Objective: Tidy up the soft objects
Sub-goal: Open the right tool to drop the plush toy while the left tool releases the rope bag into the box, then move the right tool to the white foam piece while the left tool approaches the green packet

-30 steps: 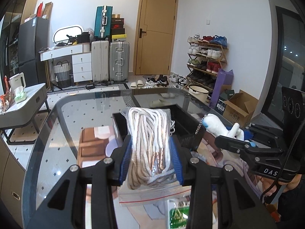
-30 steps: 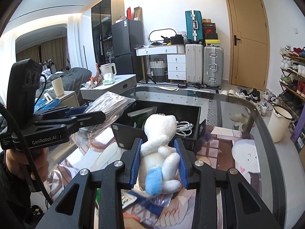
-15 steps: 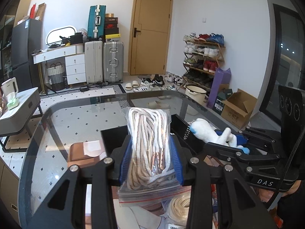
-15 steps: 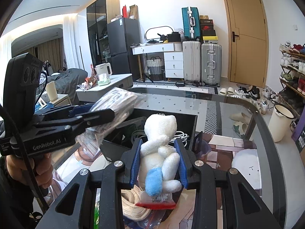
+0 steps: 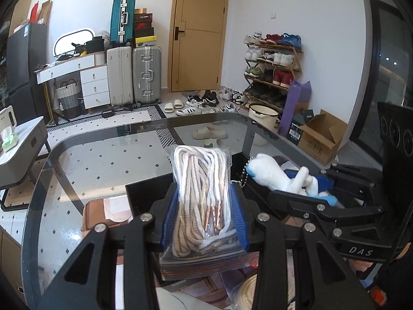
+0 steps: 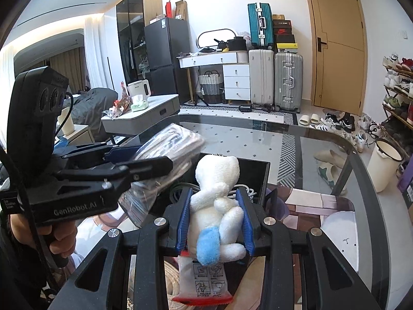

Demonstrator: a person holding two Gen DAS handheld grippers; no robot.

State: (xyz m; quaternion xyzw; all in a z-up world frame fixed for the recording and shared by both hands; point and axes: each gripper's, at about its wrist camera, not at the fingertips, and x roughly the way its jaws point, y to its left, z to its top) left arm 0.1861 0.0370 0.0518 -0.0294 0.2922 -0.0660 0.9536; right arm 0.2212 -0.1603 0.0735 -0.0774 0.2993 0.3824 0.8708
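Note:
My left gripper (image 5: pixel 204 217) is shut on a clear zip bag of white and tan rope (image 5: pixel 202 193) and holds it above a black open box (image 5: pixel 144 199) on the glass table. My right gripper (image 6: pixel 215 222) is shut on a white plush toy with a blue tail (image 6: pixel 216 206) and holds it above the same black box (image 6: pixel 254 178). In the right wrist view the left gripper (image 6: pixel 144 165) and the rope bag (image 6: pixel 170 152) sit to the left of the toy. In the left wrist view the toy (image 5: pixel 278 178) sits to the right. White cables lie in the box.
The glass table (image 5: pixel 103 160) has a rounded dark rim (image 6: pixel 361 160). Below the grippers lie a coil of rope (image 5: pixel 258 292) and a red-edged packet (image 6: pixel 206 279). A grey side table (image 6: pixel 144 113) stands to the left. Suitcases, a door and a shoe rack stand behind.
Both grippers have moved forward and up with their loads, and now stand over the black box. The coil of rope and the packet have come into view underneath.

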